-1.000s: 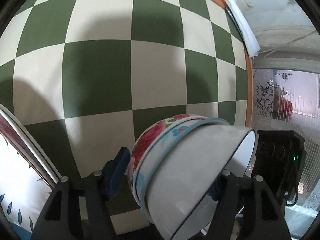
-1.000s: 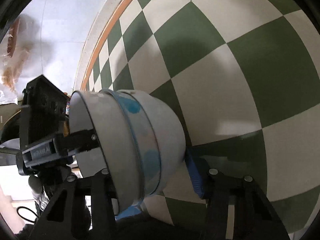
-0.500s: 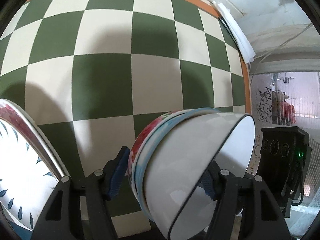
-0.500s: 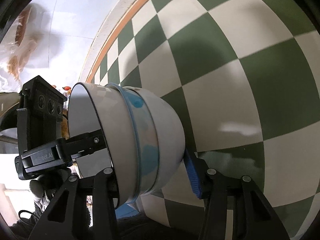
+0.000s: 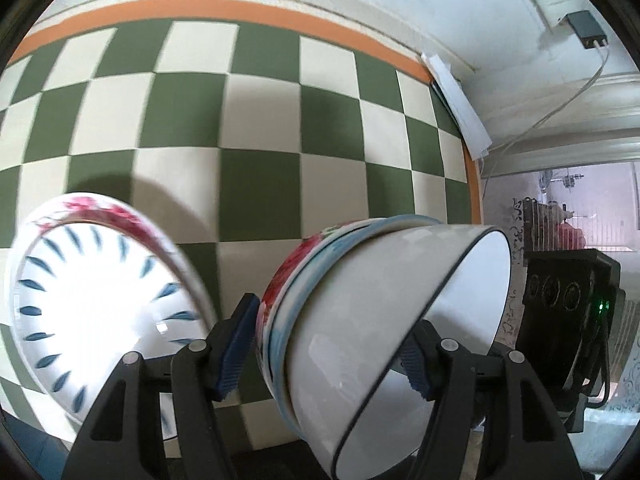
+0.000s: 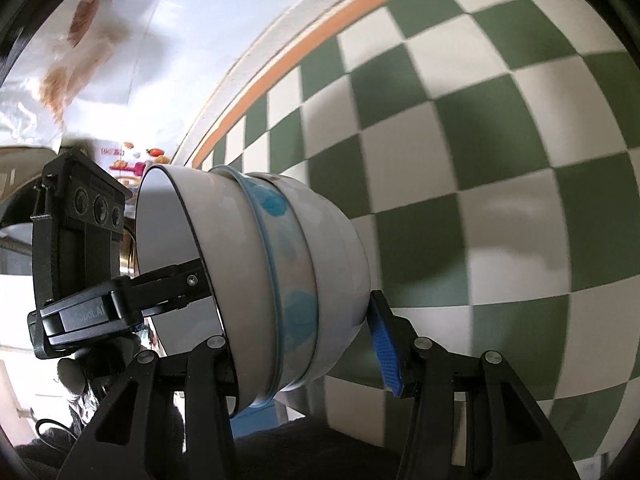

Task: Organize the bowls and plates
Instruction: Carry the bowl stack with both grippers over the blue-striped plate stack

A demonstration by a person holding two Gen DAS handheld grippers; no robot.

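Bowls (image 5: 360, 320) nested, both tongs — left (image 5: 328, 344), right (image 6: 300, 344) — clamped on the stack; plates (image 5: 100, 300) stacked lower left; setting bowls on bench (image 5: 260, 140) remains.

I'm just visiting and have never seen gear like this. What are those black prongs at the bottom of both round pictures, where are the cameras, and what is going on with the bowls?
There is no robot here: a person holds a two-finger gripper in each hand, and each carries a wide-angle camera looking along its fingers, hence the round, bent pictures. The black prongs are those fingers.

Seen from the left gripper, the nested stack of bowls is tipped on its side between the blue pads. The right gripper views the same stack from the other side, so both clamp it together. You can also see the other gripper's black body at the bowls' open mouth.

Below is a green and cream checkered tablecloth. At the left lie stacked plates, the top one white with blue leaf marks.
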